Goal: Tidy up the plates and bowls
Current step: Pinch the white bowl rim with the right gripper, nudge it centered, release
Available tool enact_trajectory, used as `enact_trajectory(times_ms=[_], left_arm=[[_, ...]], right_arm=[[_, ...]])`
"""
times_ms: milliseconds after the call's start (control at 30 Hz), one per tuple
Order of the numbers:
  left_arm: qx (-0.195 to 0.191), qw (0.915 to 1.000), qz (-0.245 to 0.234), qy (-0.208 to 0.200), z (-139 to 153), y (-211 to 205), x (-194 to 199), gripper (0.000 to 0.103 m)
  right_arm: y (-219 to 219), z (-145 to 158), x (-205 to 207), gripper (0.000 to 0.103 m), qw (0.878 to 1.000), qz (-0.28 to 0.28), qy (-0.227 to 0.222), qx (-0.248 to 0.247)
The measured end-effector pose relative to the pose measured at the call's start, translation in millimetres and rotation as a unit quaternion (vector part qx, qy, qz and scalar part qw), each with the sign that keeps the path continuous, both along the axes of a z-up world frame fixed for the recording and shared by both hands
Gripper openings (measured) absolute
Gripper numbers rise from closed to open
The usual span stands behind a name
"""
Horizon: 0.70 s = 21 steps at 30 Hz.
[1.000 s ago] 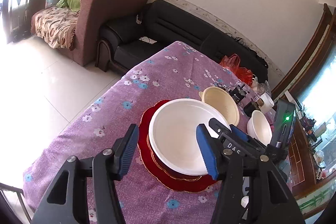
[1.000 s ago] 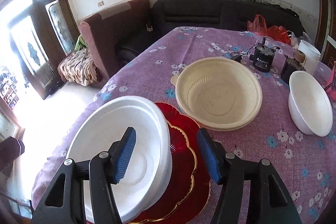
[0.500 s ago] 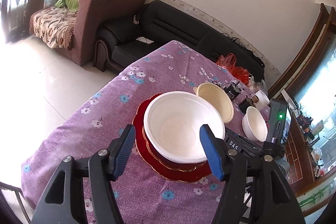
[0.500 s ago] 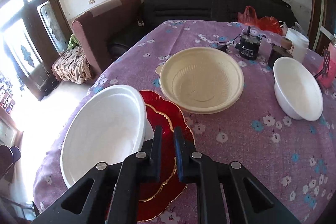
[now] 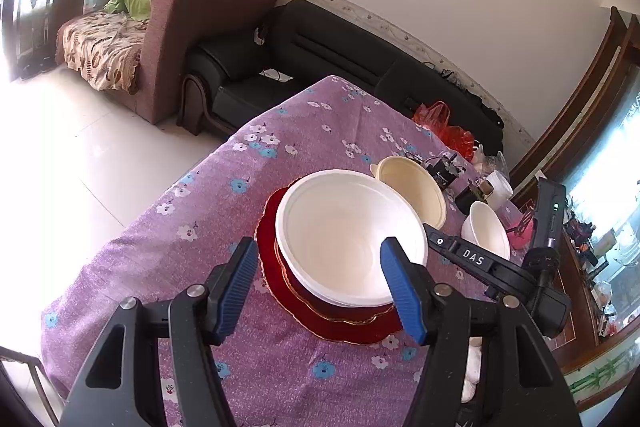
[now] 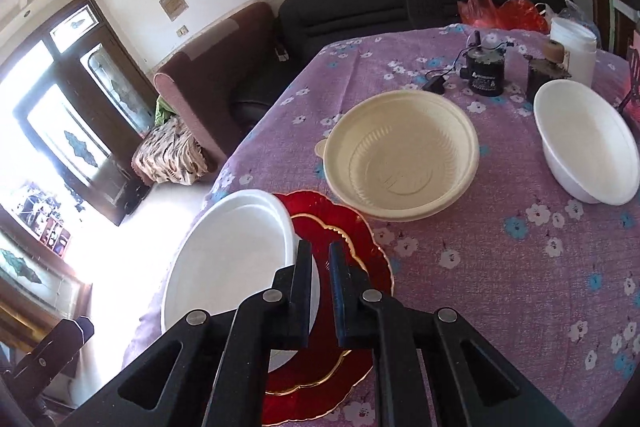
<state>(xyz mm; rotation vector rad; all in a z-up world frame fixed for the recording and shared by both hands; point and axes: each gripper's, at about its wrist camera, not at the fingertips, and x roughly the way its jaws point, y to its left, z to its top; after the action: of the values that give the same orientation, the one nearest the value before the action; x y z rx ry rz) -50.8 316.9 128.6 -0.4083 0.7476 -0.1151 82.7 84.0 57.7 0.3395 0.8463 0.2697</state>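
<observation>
A large white bowl [image 5: 344, 235] sits tilted on a red gold-trimmed plate [image 5: 340, 315] on the purple flowered table. My right gripper [image 6: 320, 259] is shut on the white bowl's [image 6: 228, 259] near rim, above the red plate [image 6: 352, 259]. My left gripper [image 5: 320, 279] is open and empty, hovering in front of the white bowl. A cream bowl [image 6: 400, 159] sits behind the plate, and it shows in the left wrist view [image 5: 412, 187]. A small white bowl [image 6: 584, 147] stands at the right, as the left wrist view also shows [image 5: 488, 231].
At the table's far right stand a black pump [image 6: 486, 71] with a cord, a white jar [image 6: 572, 47] and a red plastic bag [image 6: 500, 11]. A black sofa [image 5: 340, 55] and a brown armchair [image 5: 192, 39] stand beyond the table's far edge.
My right gripper has closed on the white bowl's rim and pulled back a little. My left gripper has drawn back and up, still open.
</observation>
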Motion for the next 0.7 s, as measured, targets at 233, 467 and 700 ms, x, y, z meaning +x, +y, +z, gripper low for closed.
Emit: enact_trajectory(times_ms=[233, 467, 700], left_arm=[[-0.001, 1.0000, 0.005, 0.005, -2, 3, 0, 0.063], [0.020, 0.9998, 0.000, 0.000, 0, -6, -3, 0.063], [0.131, 0.9895, 0.029, -0.053, 15, -43, -23, 0.078]], right_arm=[[9, -9, 3, 0.011, 1.000, 0.002, 0.013, -0.015], [-5, 9, -13, 0.012, 1.000, -0.008, -0.009, 0.002], [-31, 18, -51, 0.032, 0.998, -0.021, -0.044, -0.031]])
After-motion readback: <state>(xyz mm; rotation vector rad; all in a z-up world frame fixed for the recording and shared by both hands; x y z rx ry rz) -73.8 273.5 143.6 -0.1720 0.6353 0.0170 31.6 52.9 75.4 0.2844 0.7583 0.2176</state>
